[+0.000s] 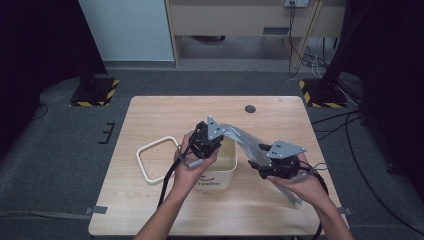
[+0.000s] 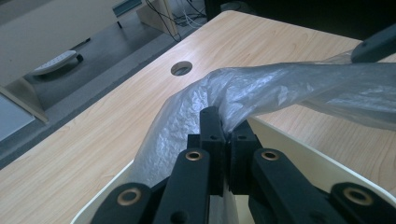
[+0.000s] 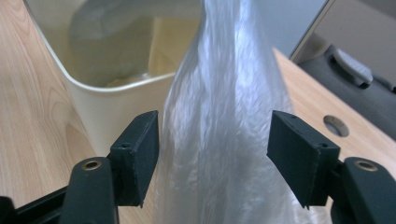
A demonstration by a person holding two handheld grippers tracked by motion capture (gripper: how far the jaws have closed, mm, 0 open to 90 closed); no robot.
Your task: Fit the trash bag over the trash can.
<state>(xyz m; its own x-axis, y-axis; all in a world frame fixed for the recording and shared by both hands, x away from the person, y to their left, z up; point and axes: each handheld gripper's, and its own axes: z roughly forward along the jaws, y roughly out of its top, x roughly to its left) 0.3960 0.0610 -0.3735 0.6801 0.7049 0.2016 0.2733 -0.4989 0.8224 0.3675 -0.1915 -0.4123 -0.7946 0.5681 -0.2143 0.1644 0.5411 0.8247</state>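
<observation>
One plastic bag (image 1: pixel 245 141) (clear) is pinched by left gripper (image 2: pixel 223 135); right gripper (image 3: pixel 212 154) jaws gape around it.

Surface (image 1: pixel 150 115): light wood, round hole (image 1: pixel 250 108) upper right of centre. On it: cream bin (image 1: pixel 220 175) at centre; white square frame (image 1: pixel 155 157) left of the bin.

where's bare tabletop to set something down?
Free: the far strip of the table left of the hole, and the near left corner beside the ring. Crowded: the middle, with the bin, the bag and both grippers.
</observation>
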